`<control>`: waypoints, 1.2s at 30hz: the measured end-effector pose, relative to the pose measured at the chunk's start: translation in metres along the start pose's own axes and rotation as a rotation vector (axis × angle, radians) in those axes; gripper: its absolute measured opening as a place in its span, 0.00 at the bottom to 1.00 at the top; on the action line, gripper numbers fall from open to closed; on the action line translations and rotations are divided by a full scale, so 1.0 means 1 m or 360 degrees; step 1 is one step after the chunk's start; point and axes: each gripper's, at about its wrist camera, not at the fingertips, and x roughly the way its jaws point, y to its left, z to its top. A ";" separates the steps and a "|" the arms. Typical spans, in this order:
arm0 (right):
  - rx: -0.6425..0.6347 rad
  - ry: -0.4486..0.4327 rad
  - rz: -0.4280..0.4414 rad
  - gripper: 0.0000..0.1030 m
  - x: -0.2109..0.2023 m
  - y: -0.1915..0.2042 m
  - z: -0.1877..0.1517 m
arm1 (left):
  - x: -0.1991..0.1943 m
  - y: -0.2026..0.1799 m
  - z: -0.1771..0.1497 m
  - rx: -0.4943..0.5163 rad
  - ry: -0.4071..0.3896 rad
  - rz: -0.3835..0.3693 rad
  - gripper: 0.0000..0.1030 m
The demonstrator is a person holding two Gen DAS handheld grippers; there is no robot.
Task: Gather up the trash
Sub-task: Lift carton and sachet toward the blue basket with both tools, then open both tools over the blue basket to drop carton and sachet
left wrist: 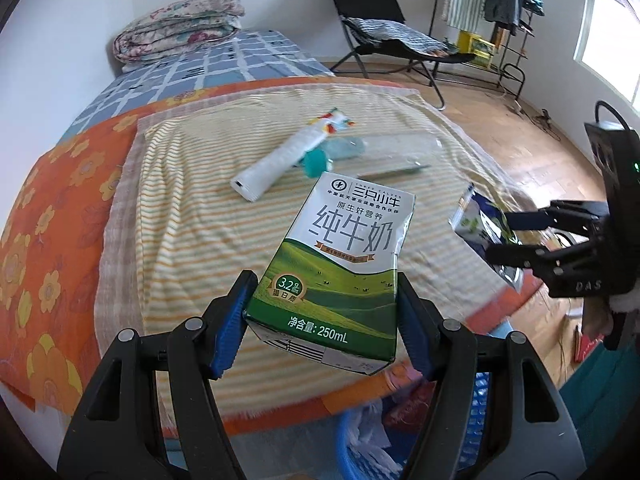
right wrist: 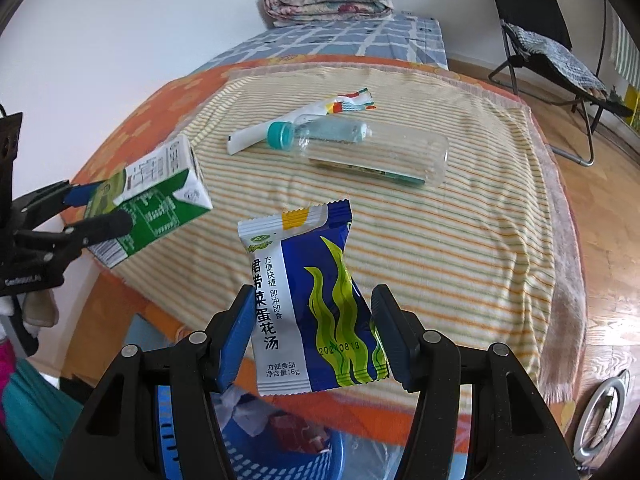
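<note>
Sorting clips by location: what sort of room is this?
Most likely a bedroom in a home: a bed with folded quilts, a folding chair and a clothes rack by the window.

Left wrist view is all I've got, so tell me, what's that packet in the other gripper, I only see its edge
Observer: The packet is blue and white with green seaweed art, clamped between the right gripper pads.
Operator: Is a bin below it?
Observer: Yes, a blue basket with crumpled trash sits under the right gripper.
Operator: And the bottle?
Observer: The clear bottle lies on its side on the striped towel, teal cap on, empty-looking.
</note>
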 end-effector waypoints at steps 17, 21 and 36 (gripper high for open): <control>0.0052 -0.0016 0.0075 0.56 -0.039 0.017 -0.065 | -0.034 -0.057 -0.076 0.0096 0.0105 -0.0085 0.67; 0.0058 0.0000 0.0086 0.56 -0.043 0.020 -0.078 | -0.035 -0.065 -0.093 0.0110 0.0151 -0.0089 0.67; 0.0085 0.0049 0.0126 0.57 -0.045 0.030 -0.108 | -0.033 -0.083 -0.124 0.0118 0.0256 -0.0117 0.67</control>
